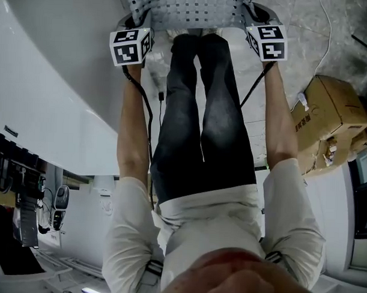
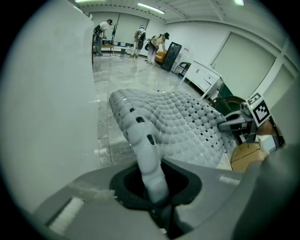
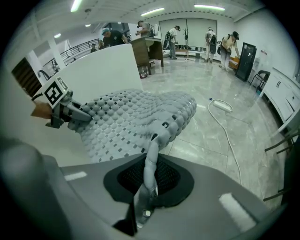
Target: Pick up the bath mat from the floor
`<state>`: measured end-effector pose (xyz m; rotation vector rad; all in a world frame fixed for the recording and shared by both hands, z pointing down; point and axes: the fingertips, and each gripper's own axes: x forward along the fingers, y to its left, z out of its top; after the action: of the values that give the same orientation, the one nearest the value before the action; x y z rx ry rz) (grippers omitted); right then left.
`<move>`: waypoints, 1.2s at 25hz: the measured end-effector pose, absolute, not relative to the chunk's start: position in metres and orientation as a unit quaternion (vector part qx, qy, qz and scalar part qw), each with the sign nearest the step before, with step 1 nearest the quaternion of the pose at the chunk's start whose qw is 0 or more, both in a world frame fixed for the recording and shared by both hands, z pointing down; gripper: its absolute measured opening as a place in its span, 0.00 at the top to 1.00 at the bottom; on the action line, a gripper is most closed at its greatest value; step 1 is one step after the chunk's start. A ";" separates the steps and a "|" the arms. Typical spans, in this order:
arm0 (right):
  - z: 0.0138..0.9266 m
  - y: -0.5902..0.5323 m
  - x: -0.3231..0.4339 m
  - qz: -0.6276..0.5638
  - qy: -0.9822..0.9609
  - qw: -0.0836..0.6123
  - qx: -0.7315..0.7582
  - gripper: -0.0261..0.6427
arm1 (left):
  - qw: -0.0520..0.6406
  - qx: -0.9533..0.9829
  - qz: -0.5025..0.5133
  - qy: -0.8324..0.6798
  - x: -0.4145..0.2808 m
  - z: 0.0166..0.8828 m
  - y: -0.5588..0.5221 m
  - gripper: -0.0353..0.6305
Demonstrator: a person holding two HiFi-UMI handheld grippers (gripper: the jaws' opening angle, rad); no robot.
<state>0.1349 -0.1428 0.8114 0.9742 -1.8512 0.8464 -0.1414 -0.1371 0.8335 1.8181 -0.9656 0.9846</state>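
The grey stone floor [image 3: 197, 136] and a large white panel [image 1: 47, 90] on the person's left bound the scene. The bath mat [image 2: 187, 124], pale grey, bumpy and perforated, is stretched between the two tools in front of the person's legs and, as far as can be judged, hangs clear of the floor. The left gripper [image 2: 157, 187] has its fingers drawn narrow on one corner of the mat, with a fold of it running down between them. The right gripper [image 3: 146, 185] pinches the opposite corner in the same way. The lift therefore appears essentially done; at most, the mat could be raised higher. The head view shows only the mat's near edge at the top of the frame, together with both marker cubes, the forearms and the cardboard boxes [image 1: 329, 118] at the person's right. Only the gripper views show the pinch itself, the mat's full spread, the other gripper at the far corner and people [image 2: 140, 36] across the room. The right gripper view alone shows a white cable [image 3: 228, 136] lying on the floor.
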 end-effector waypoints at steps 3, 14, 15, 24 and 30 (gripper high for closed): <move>0.787 -0.147 0.135 0.332 -0.744 0.424 0.396 0.91 | 0.412 0.728 0.385 -0.391 -0.141 0.807 -0.141 0.86; 0.685 -0.161 0.141 0.315 -0.751 0.400 0.419 0.91 | 0.386 0.746 0.361 -0.404 -0.138 0.703 -0.160 0.86; 0.675 -0.163 0.142 0.313 -0.752 0.398 0.422 0.91 | 0.385 0.747 0.358 -0.406 -0.137 0.693 -0.162 0.86; 0.595 -0.175 0.149 0.296 -0.762 0.376 0.437 0.91 | 0.370 0.761 0.333 -0.415 -0.132 0.610 -0.176 0.86; 0.542 -0.179 0.141 0.285 -0.767 0.361 0.447 0.91 | 0.354 0.771 0.321 -0.421 -0.142 0.556 -0.183 0.86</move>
<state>0.1407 -0.1789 0.5418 1.1533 -1.9767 0.7355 -0.1417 -0.1826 0.5560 1.9940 -1.0887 0.8298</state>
